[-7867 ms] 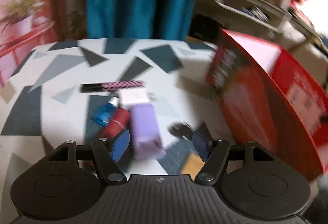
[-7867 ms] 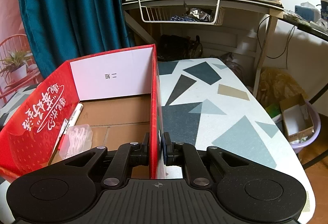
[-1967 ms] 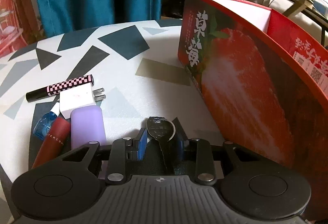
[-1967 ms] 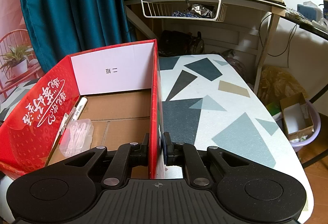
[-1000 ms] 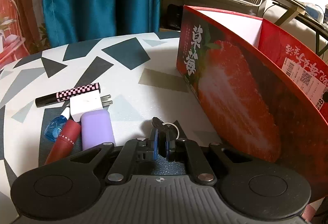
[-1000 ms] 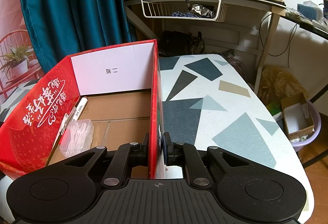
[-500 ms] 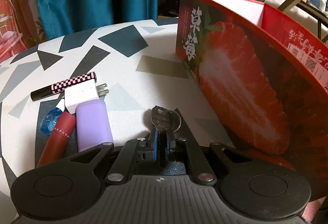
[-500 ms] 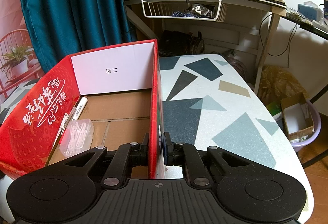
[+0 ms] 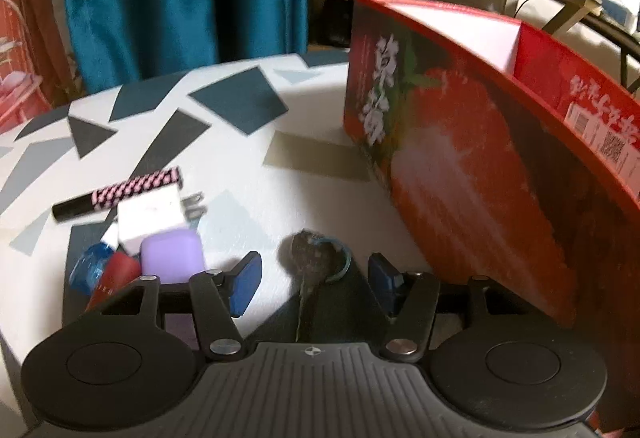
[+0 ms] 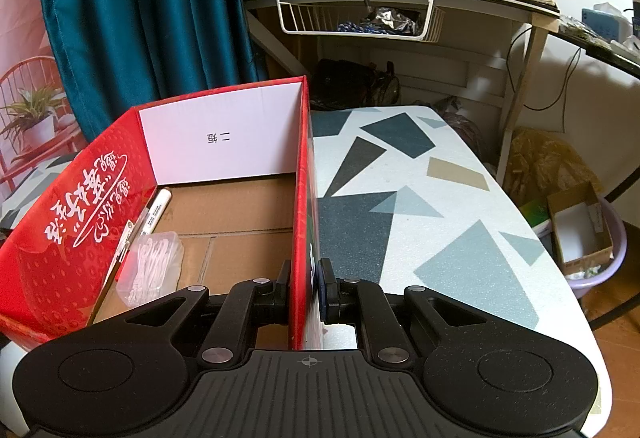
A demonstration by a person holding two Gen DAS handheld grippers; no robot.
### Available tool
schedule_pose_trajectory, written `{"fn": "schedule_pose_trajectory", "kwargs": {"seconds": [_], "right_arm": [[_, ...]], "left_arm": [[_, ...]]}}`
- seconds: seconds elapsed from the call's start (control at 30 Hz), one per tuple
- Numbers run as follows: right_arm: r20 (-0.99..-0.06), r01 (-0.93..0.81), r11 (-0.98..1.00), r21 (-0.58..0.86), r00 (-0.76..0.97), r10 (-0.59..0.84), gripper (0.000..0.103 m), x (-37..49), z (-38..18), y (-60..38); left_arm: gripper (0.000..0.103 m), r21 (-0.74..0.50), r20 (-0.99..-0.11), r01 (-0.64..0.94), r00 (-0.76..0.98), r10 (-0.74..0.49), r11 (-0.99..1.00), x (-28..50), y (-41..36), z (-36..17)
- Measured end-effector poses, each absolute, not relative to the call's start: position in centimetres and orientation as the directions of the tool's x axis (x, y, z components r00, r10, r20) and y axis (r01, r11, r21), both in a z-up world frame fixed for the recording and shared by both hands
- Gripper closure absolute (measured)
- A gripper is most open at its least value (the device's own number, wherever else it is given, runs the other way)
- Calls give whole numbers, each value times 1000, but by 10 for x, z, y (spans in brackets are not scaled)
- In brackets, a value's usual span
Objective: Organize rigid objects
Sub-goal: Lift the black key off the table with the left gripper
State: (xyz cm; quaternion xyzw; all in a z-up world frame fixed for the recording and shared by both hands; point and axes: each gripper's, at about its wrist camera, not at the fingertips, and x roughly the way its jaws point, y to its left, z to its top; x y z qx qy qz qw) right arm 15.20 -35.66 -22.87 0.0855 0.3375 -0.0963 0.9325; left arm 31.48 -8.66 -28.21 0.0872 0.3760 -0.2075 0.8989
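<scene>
Left wrist view: left gripper (image 9: 312, 282) clamped on the key (image 9: 310, 270) half a second ago, now with jaws opening, pads clear on either side. Key lying loose on the table (image 9: 312, 197) between them, beside the red box (image 9: 460, 173), not inside it. Likely a lost or abandoned grip, so probably needs re-grasping before boxing. Still waiting to the left: purple case (image 9: 172, 256), white charger (image 9: 154, 215), checkered tube (image 9: 120, 191). Right wrist view: right gripper (image 10: 306, 292) unchanged, pinched tight on the box's near wall, steadying it.
</scene>
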Motion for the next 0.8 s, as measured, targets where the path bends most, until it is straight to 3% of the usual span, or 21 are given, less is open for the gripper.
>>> {"fn": "schedule_pose_trajectory", "kwargs": {"seconds": [0.27,0.4,0.67,0.73,0.8], "right_arm": [[-646,234,968,93,754,-120,92,153,-229,-356],[-644,233,968,98,756,-117,92,153,-229,-357],[-643,234,967,101,757,-116,92,153,-230,-358],[-643,234,967,100,757,-116,92,153,-230,-358],[-643,234,967,101,757,-116,92,153,-230,-358]], "left_arm": [[49,53,-715,480,631,-302,876,319,-99,-293],[70,44,-713,492,625,-317,870,319,-96,-292],[79,105,-672,513,668,-320,852,307,-97,-285],[94,91,-660,511,674,-333,855,305,-94,-279],[94,83,-669,512,665,-333,855,305,-93,-278]]}}
